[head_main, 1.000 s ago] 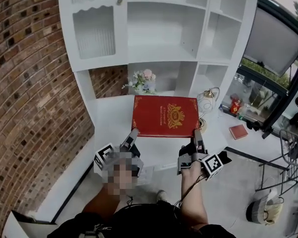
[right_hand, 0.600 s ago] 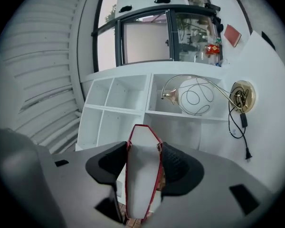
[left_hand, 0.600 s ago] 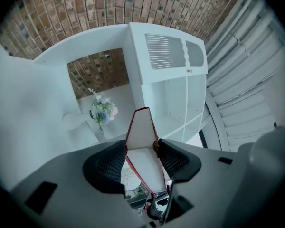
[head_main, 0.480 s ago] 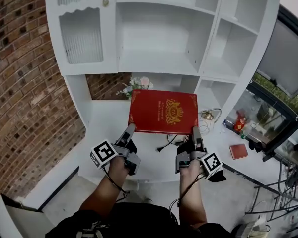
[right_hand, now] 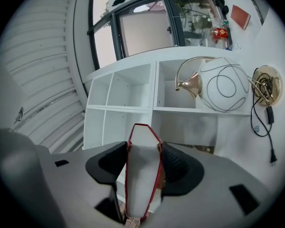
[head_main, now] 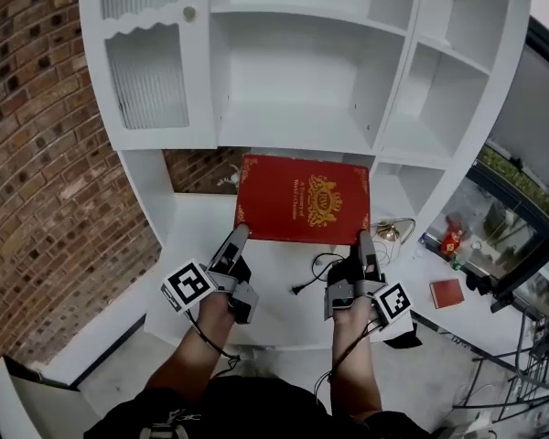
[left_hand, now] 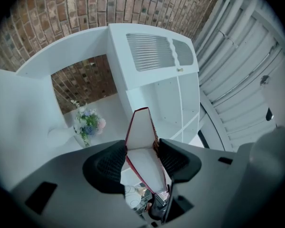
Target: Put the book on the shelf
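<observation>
A large red book (head_main: 303,199) with a gold crest is held flat in the air in front of the white shelf unit (head_main: 293,126). My left gripper (head_main: 238,238) is shut on the book's near left corner, and my right gripper (head_main: 364,241) is shut on its near right corner. In the left gripper view the book's white page edge (left_hand: 141,141) stands clamped between the dark pads. The right gripper view shows the same book edge (right_hand: 142,165) pinched between its pads. The book's far edge lies just below the wide open compartment (head_main: 293,80).
A glass globe lamp with a brass base (head_main: 395,232) and a black cord (head_main: 313,273) lie on the white counter (head_main: 197,236). A flower vase (left_hand: 88,125) stands in the brick-backed niche. A small red book (head_main: 446,293) lies at the right. A brick wall (head_main: 37,154) is at the left.
Both grippers have lifted the red book off the counter and carried it up and toward the shelf. The view has tilted up, so the shelf compartments fill more of the head view.
</observation>
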Tool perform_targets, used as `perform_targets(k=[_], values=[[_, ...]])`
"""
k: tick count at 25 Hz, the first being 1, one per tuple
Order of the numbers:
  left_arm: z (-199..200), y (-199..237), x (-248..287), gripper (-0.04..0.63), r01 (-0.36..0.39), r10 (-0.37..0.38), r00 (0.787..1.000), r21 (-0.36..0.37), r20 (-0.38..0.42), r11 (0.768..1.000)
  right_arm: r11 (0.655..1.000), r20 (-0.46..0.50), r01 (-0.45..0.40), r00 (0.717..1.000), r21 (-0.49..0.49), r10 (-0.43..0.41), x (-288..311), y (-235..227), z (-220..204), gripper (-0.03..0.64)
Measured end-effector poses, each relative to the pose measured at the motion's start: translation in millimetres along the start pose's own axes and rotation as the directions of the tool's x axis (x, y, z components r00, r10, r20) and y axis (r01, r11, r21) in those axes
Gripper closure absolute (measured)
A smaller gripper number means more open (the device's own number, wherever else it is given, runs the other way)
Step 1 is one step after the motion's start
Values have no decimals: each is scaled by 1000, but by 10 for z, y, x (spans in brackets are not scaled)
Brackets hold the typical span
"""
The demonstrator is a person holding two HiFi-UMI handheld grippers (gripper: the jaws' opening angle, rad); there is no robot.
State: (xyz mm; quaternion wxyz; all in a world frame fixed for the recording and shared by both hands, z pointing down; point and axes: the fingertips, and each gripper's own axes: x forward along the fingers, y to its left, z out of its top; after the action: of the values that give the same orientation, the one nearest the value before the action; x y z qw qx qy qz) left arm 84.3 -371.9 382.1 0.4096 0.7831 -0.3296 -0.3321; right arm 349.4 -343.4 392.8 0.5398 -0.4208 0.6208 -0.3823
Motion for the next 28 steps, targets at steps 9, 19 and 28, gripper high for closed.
perform_targets(k=[9, 19, 28], values=[[299, -19, 257, 357, 41, -43, 998, 29, 43, 999, 998, -15, -49, 999, -27, 49, 429, 140, -37, 370], [581, -79, 625, 357, 89, -92, 994, 49, 61, 995, 994, -4, -102, 995, -52, 101, 900, 274, 9, 370], [763, 84, 911, 356, 57, -61, 994, 53, 90, 997, 997, -16, -60, 998, -42, 59, 1280, 114, -7, 368]])
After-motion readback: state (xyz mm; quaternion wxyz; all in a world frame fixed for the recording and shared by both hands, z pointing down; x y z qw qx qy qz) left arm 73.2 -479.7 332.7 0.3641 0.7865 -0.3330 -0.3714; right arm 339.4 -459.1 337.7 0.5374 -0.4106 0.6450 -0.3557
